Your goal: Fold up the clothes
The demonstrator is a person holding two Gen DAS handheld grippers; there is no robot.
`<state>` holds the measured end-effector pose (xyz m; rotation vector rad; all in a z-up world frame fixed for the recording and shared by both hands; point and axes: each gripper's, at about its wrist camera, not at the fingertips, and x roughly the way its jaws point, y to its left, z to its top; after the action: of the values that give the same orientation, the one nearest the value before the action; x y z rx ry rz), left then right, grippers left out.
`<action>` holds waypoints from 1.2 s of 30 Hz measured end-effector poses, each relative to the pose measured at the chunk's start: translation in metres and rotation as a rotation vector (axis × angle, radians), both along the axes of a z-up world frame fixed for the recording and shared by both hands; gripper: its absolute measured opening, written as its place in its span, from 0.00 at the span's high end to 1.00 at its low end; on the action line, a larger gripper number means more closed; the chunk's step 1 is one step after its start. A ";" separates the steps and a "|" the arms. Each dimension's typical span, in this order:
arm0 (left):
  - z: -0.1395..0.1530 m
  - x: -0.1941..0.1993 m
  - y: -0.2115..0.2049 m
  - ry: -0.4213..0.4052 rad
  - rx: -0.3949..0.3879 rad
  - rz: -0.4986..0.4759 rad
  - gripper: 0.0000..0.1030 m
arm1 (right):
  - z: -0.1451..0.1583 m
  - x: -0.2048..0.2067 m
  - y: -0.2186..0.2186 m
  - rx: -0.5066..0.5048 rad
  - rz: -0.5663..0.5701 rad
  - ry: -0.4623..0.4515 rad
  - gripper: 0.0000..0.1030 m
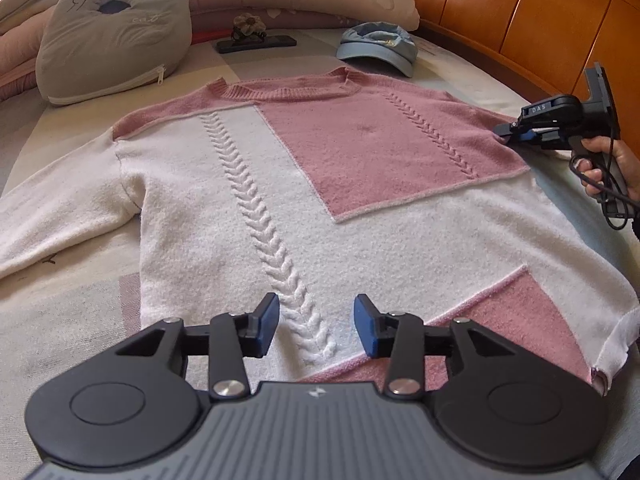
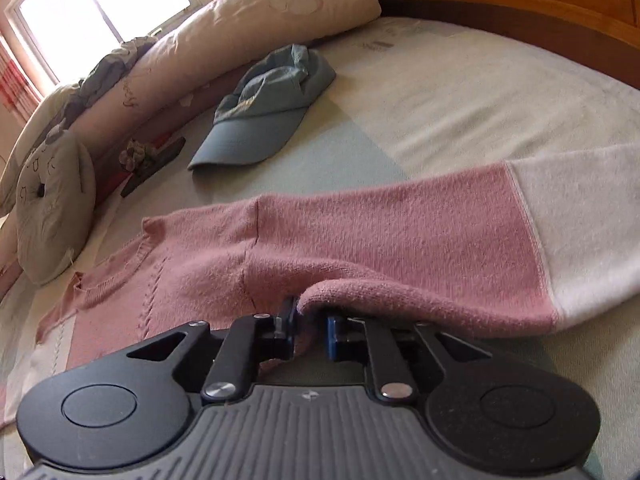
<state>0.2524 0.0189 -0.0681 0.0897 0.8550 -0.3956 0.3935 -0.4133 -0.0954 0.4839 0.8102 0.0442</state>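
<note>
On the bed [image 1: 72,304]: one knitted sweater [image 1: 256,208], pink and white, laid flat, front up, neckline toward the top of the left wrist frame.
Sweater, detail: two cable-knit ribs run down the front; pink panel at centre and upper right of frame, white body below, pink corner at the hem, lower right.
Sweater, sleeves: white sleeve lies out to the left edge of the left wrist frame; pink-and-white sleeve [image 2: 460,240] crosses the middle of the right wrist frame.
Left gripper [image 1: 316,326]: bottom centre of its frame, over the white lower front beside the cable rib; jaws wide apart, nothing between them.
Right gripper [image 2: 310,326]: bottom centre of its frame; jaws closed narrowly on a fold of pink knit at the sleeve's underside, near the armpit; cloth lifts in a ridge from the pads.
Right hand [image 1: 604,168]: right edge of the left wrist frame, around the gripper handle, cable trailing below.
Cap [image 2: 260,120]: blue, on the bed above the sweater.
Cushion [image 1: 116,32]: grey-green, printed, zip edge, upper left.
Bolster pillow [image 2: 248,28]: pink and cream, along the top.
Dark flat object with fabric flower [image 1: 252,38]: top centre, kind unclear.
Headboard [image 1: 540,20]: orange wood, upper right.
</note>
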 end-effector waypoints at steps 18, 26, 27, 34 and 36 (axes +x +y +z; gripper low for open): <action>-0.001 -0.028 0.025 0.068 0.060 0.130 0.46 | 0.024 -0.091 0.059 -0.144 0.349 -0.055 0.50; -0.006 -0.055 0.010 0.124 -0.007 0.115 0.41 | 0.024 -0.146 0.095 -0.154 0.511 -0.014 0.39; -0.009 -0.062 0.011 0.125 0.021 0.125 0.39 | 0.014 -0.150 0.091 -0.167 0.480 0.019 0.40; 0.003 -0.095 0.016 0.078 0.007 0.123 0.34 | 0.027 -0.185 0.048 -0.087 0.311 -0.021 0.42; 0.007 -0.099 0.008 0.039 -0.038 0.076 0.32 | 0.039 -0.196 0.060 -0.094 0.329 -0.060 0.38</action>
<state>0.1530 0.0266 -0.0607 0.0142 0.8866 -0.3436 0.1976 -0.3535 -0.0560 0.2558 0.8223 0.3225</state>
